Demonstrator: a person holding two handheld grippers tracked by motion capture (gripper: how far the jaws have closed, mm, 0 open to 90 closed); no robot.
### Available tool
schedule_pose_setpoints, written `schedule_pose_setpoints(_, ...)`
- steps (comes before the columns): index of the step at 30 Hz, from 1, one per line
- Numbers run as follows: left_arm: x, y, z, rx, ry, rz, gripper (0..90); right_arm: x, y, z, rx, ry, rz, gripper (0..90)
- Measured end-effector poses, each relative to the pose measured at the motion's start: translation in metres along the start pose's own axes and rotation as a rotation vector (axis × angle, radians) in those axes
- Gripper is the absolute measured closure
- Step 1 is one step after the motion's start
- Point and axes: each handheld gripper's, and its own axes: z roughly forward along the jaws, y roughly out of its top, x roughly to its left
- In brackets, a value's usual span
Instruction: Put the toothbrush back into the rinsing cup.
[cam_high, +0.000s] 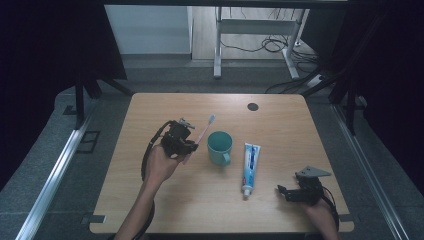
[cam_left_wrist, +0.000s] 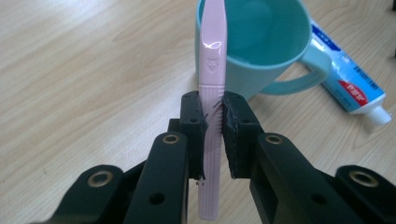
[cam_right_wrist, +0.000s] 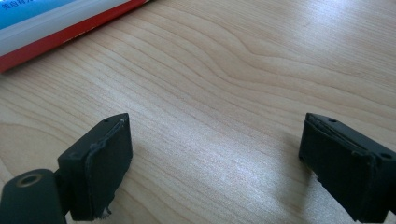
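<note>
My left gripper (cam_high: 191, 146) (cam_left_wrist: 213, 106) is shut on the ridged handle of a pink toothbrush (cam_high: 204, 130) (cam_left_wrist: 213, 46), held a little above the table. The brush head points away, toward the far side, beside a teal mug (cam_high: 220, 146) (cam_left_wrist: 266, 42) that stands upright just right of it. A blue and white toothpaste tube (cam_high: 250, 167) (cam_left_wrist: 351, 81) (cam_right_wrist: 51, 25) lies flat to the right of the mug, cap toward the near edge. My right gripper (cam_high: 284, 192) (cam_right_wrist: 215, 163) rests low near the front right corner, jaws wide open over bare wood with nothing between them.
The wooden table (cam_high: 280, 125) has a small black round disc (cam_high: 253, 106) near its far edge. Metal rails run along both sides of the floor, and a white desk frame (cam_high: 218, 45) with cables stands beyond the table.
</note>
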Motion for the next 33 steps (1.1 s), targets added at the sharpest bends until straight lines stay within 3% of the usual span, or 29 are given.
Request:
schedule_pose_setpoints(8,-0.005,0.009,-0.002,-0.060,-0.004,0.032,79.2,0.000,0.000,0.000,0.000,0.000,0.000,9.4)
schedule_pose_setpoints(20,-0.011,0.024,-0.004,-0.156,-0.015,0.027,79.2,0.000,0.000,0.000,-0.001,0.000,-0.002,9.4)
schedule_pose_setpoints(33,-0.020,0.044,0.001,-0.227,-0.018,0.048,79.2,0.000,0.000,0.000,-0.001,0.000,-0.001,9.4)
